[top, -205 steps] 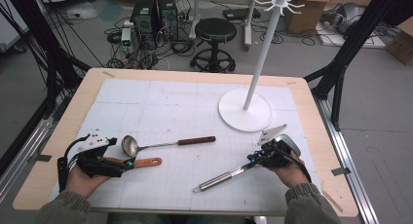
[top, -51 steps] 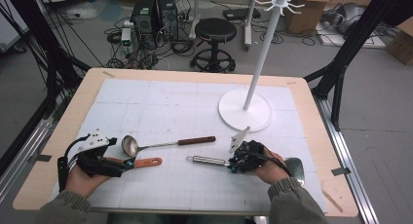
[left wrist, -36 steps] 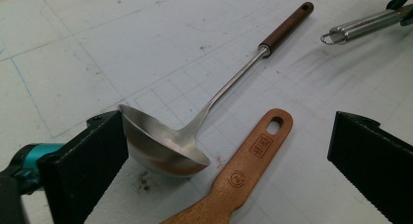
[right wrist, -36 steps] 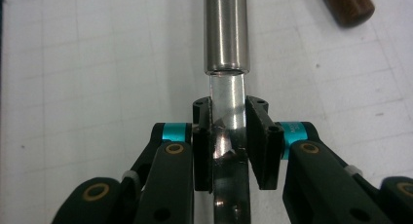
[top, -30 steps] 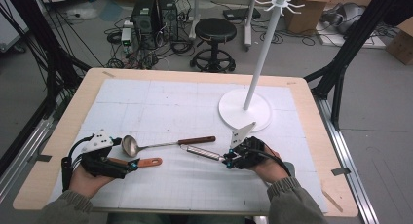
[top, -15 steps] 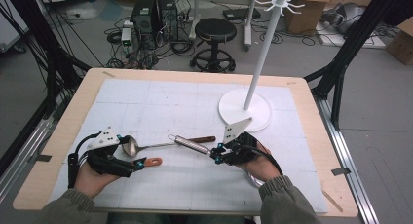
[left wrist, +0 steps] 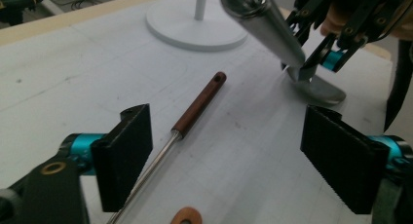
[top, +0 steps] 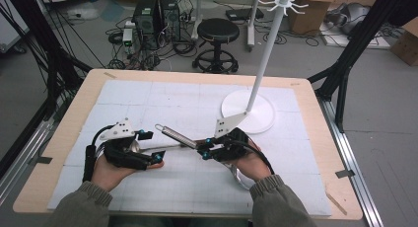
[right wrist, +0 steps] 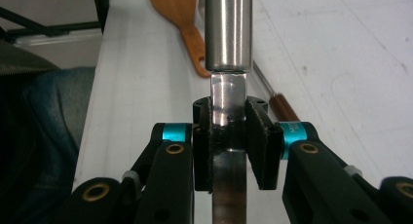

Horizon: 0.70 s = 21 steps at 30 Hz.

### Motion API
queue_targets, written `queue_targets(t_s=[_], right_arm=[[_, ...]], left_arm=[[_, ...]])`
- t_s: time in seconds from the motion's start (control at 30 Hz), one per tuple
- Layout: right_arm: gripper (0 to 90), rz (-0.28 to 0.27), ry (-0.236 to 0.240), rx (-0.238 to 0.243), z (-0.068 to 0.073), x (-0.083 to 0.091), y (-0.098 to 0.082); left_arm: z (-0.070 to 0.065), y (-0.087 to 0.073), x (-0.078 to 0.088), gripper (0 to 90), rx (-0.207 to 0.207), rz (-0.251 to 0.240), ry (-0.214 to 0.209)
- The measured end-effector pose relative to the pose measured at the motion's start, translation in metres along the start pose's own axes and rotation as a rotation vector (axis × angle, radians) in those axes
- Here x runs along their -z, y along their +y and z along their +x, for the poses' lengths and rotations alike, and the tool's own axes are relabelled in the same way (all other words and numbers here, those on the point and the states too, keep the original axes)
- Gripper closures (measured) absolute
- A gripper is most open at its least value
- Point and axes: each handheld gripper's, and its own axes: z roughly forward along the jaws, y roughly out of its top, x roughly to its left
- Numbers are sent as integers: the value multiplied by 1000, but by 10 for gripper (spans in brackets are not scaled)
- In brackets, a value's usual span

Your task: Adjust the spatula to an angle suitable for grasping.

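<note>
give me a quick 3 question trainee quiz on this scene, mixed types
1. True or false: the right gripper is shut on the steel utensil.
2. Which stands on the table?
A. a white hook stand
B. a kettle
C. a stack of bowls
3. Fill in: the left gripper has its jaws ____, and the brown-handled ladle lies on the mat between them.

Key: 1 true; 2 A; 3 open

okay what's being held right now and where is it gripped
The right gripper is shut on a steel utensil, clamped on the flat neck just below its round handle. The left gripper is open and holds nothing.
</note>
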Motion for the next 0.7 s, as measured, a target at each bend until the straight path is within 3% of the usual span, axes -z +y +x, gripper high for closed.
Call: queue_targets(t_s=[0.4, 0.7], right_arm=[[748, -35, 20, 22, 5, -15, 26], [746, -34, 20, 25, 10, -21, 32]], left_arm=[[-4, 18, 0, 344, 39, -87, -35], [-7, 22, 2, 543, 55, -130, -55]])
